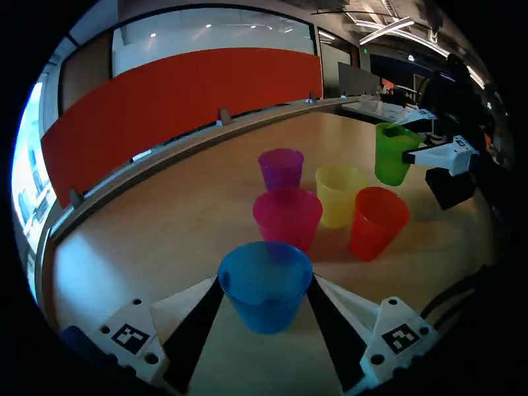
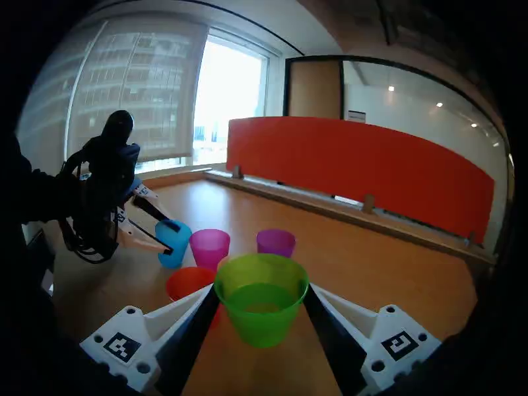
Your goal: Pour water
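My left gripper (image 1: pixel 265 284) is shut on an upright blue cup (image 1: pixel 265 297) low over the wooden table (image 1: pixel 165 224). Beyond it stand a magenta cup (image 1: pixel 288 214), a purple cup (image 1: pixel 281 167), a yellow cup (image 1: pixel 338 193) and an orange-red cup (image 1: pixel 376 221). My right gripper (image 2: pixel 261 290) is shut on an upright green cup (image 2: pixel 262 310). From the left gripper view the green cup (image 1: pixel 394 152) is at the far right in the right gripper (image 1: pixel 408 157). In the right gripper view the left gripper (image 2: pixel 168 239) holds the blue cup (image 2: pixel 173 244) beside the magenta cup (image 2: pixel 209 247), the purple cup (image 2: pixel 276 242) and the orange-red cup (image 2: pixel 188 282).
A long red partition (image 1: pixel 178 99) runs along the table's far edge. Bright windows (image 2: pixel 228 99) lie behind it. A person's dark sleeve and hand (image 2: pixel 39 198) hold the left gripper. Bare table (image 2: pixel 396 277) stretches to the right of the cups.
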Available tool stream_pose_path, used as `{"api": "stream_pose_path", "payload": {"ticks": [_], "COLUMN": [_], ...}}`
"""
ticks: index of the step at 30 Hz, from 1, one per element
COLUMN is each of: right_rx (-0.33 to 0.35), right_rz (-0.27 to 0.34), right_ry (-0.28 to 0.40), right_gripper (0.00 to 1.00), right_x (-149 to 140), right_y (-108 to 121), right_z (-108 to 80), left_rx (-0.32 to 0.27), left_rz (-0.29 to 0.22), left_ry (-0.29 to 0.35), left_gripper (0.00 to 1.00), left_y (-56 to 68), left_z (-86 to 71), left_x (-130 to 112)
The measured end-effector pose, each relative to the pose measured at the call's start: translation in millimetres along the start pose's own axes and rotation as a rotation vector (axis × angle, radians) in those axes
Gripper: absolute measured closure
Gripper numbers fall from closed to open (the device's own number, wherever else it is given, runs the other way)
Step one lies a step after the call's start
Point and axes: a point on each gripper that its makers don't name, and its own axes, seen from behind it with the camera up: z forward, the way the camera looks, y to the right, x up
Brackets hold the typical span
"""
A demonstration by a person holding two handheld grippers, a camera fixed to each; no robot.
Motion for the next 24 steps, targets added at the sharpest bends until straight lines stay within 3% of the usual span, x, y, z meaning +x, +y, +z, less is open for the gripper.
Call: {"api": "stream_pose_path", "payload": {"ticks": [12, 18, 24], "right_rx": [0.014, 0.019, 0.019], "right_rz": [0.001, 0.006, 0.018], "right_ry": [-0.054, -0.094, -0.114], "right_gripper": [0.09, 0.09, 0.09], "right_x": [-22, -39, -50], "right_y": [-2, -2, -1], "right_z": [6.9, 11.4, 13.6], "left_rx": [0.022, -0.026, -0.025], "left_rz": [0.045, 0.005, 0.003], "left_ry": [-0.051, -0.082, -0.102], "left_gripper": [0.13, 0.12, 0.11], "left_y": [-3.0, 6.1, 4.0], "left_z": [-5.5, -7.4, -8.5], "left_x": [-17, -25, -33]}}
